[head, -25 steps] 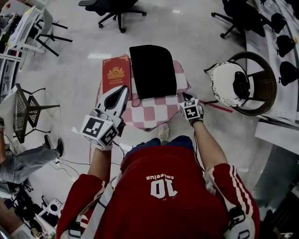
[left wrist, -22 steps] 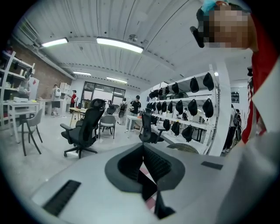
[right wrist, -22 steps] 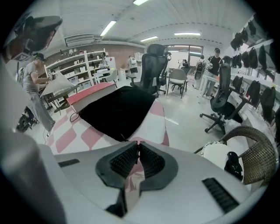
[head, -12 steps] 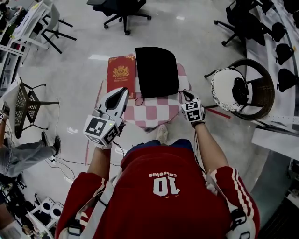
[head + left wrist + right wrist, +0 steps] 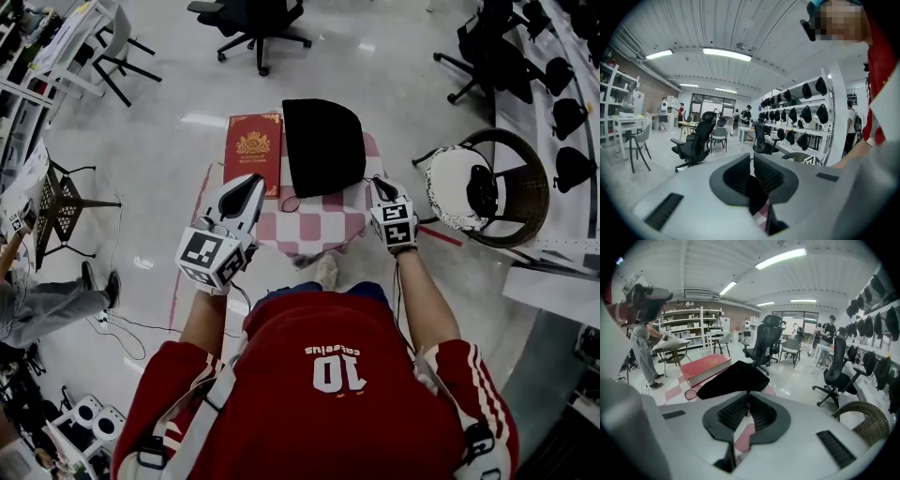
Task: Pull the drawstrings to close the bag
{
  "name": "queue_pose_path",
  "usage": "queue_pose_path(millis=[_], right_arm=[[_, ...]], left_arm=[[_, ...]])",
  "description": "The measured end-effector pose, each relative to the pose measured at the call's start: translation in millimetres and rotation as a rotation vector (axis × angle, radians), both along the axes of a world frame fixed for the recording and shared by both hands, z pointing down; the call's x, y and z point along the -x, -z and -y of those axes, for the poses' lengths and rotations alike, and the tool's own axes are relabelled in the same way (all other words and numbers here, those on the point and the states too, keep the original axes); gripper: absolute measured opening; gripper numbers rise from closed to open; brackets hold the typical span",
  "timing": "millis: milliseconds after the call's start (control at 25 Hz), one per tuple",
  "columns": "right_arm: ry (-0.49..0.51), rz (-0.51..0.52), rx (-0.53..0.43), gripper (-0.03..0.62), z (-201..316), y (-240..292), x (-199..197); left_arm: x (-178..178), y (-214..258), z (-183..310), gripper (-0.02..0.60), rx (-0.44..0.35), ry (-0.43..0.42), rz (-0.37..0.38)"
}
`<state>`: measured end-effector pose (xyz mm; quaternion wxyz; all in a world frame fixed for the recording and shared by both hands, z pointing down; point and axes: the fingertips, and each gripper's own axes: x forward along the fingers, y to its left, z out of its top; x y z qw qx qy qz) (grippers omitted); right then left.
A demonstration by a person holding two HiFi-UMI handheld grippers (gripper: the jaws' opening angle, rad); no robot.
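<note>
The bag (image 5: 323, 145) is coloured plain black, and the drawstring (image 5: 748, 404) is dark. The cloth (image 5: 323, 225) is checked in pink and white. The book (image 5: 251, 150) is red, stamped with gold. The shirt (image 5: 328, 412) is red, lettered in white.

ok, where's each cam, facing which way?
Head view: on the head, steeply down at black bag; arms, left gripper, right gripper show.
Left gripper view: on that gripper, along shut jaws toward office chairs; red shirt shows.
Right gripper view: on its gripper, jaws pinching drawstring, facing bag.
Shared: bag, red book in head and right gripper views.
</note>
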<state>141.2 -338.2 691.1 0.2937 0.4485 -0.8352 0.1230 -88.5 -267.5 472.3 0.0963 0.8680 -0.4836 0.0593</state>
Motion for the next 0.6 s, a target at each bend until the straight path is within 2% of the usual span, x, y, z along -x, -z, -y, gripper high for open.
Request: queue_pose_path(millis=[200,600], right_arm=[[-0.002,0.011,-0.017,0.029,3.9,16.8,4.3],[0.014,0.036,-0.033,0.029,7.9,37.0,8.9]], left_arm=[[-0.9,-14.3,-7.3,0.051,0.009,-0.002,0.007],[-24.4,-90.4,-20.7,0.095,0.092,-0.050,0.065]])
